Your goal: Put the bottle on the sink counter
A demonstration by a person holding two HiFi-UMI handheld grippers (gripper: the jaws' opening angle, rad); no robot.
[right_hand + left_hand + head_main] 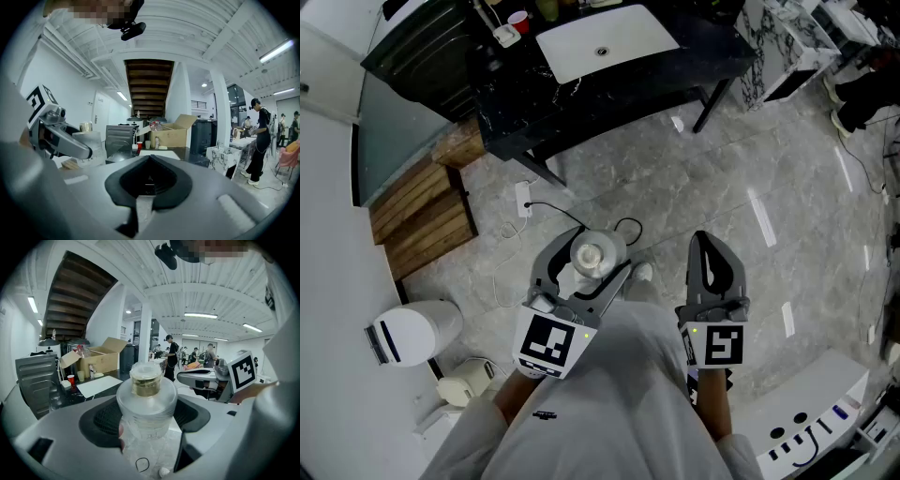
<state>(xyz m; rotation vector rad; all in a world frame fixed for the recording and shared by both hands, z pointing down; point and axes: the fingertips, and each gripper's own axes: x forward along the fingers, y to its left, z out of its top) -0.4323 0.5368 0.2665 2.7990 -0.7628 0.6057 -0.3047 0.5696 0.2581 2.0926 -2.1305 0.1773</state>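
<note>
Left gripper (598, 251) has its jaws spread wide around a clear bottle (591, 255), with the dark pads pressing on the body from either side, so the bottle is held off the grey floor (750, 178). The bottle stands upright in the grip. Its long axis is close to vertical and crosses the line of the jaws, and its brass-coloured cap (146, 380) points up at the ceiling. Some clear film covers the cap and neck. From the head view you look almost straight down on the top of it.

The bottle is well short of the sink counter (609, 94), out over the open floor on the person's side. The counter is black, with a white basin (605, 42) let into it, a red cup (517, 19) at its left end and a cardboard box (101, 359) at its back.

Both grippers reach forward from the person's body toward the counter, side by side and dipped a little below level, the left one more. The left gripper's marker cube (548, 342) sits at the end of a white sleeve (487, 427).

Right gripper (703, 236) is just to the right of the bottle and equally far from the counter. Its jaw tips meet with nothing between them.
</note>
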